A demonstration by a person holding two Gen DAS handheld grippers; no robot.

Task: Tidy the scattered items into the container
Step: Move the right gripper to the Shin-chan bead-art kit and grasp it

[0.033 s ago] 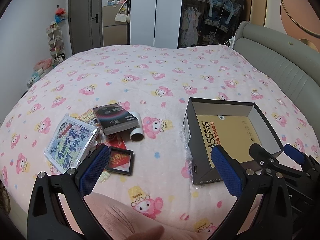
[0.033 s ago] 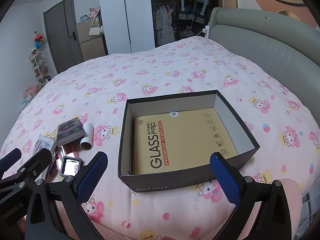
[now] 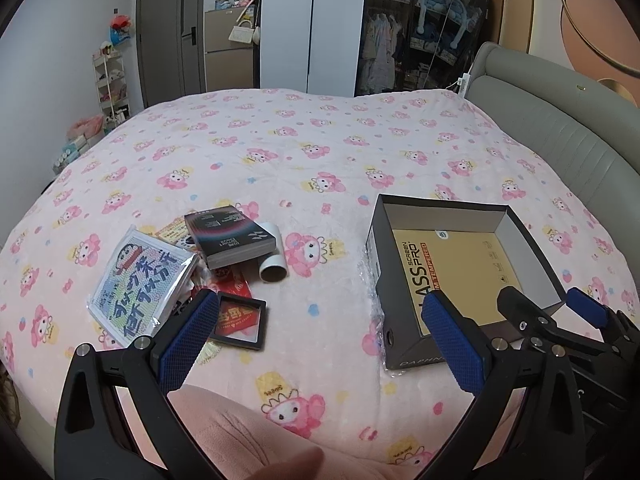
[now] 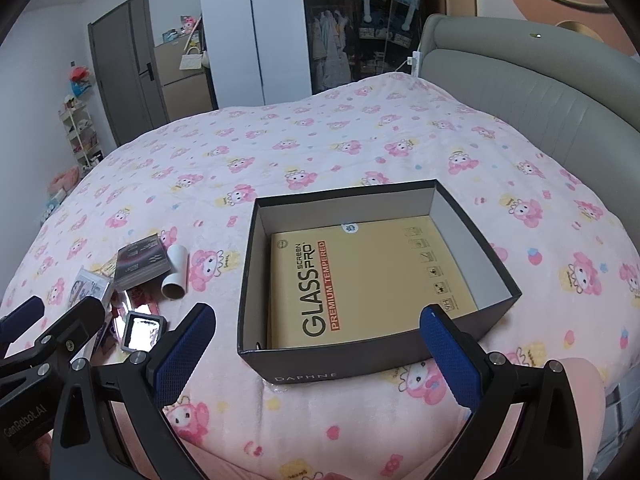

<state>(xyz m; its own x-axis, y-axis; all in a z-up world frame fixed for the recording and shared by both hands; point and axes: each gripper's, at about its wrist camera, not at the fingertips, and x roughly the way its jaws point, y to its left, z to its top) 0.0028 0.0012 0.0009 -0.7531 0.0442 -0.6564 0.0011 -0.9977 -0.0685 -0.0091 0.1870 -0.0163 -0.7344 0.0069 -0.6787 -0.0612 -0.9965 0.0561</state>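
Note:
A black open box (image 3: 440,205) (image 4: 360,364) sits on the pink bedspread with a yellow screen-protector pack (image 3: 472,264) (image 4: 372,276) flat inside. To its left lie a dark book (image 3: 230,236) (image 4: 140,264), a white tube (image 3: 274,264) (image 4: 176,274), a cartoon packet in plastic (image 3: 140,284), a red packet (image 3: 236,280) and a small black square case (image 3: 240,320) (image 4: 142,330). My left gripper (image 3: 320,338) hangs open and empty between the pile and the box. My right gripper (image 4: 318,346) is open and empty over the box's near wall.
A grey padded headboard (image 3: 560,140) (image 4: 520,92) curves along the right side of the bed. Wardrobes, a door and a white shelf rack (image 3: 112,80) stand beyond the far edge. A pink sleeve (image 3: 240,440) fills the bottom of the left wrist view.

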